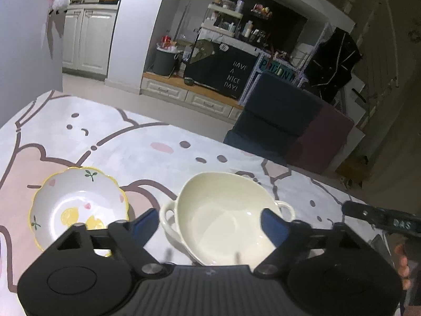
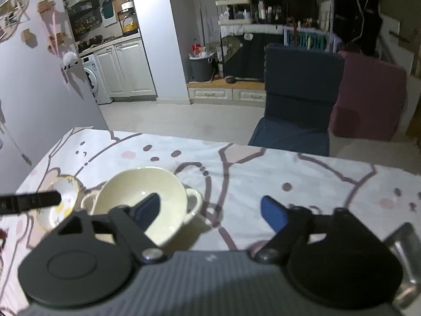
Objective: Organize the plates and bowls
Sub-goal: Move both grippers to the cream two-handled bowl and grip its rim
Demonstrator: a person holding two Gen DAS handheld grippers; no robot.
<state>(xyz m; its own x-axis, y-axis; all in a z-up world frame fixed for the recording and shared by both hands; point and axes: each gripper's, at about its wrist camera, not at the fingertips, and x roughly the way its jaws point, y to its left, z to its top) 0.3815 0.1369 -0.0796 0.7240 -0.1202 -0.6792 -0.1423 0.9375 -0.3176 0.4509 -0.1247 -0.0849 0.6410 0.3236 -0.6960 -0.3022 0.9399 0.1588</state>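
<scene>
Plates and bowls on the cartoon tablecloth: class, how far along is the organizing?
Done: nothing visibly; the lemon-print dish and the cream two-handled bowl sit side by side, unstacked. In hand: nothing; the left gripper and right gripper hover with jaws open. Left: grasping and stacking both.

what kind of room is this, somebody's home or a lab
Most likely a home, an open dining area beside a kitchen. A cartoon-print tablecloth covers the table holding a cream two-handled bowl and a lemon-print dish; white kitchen cabinets and a washing machine stand behind.
</scene>
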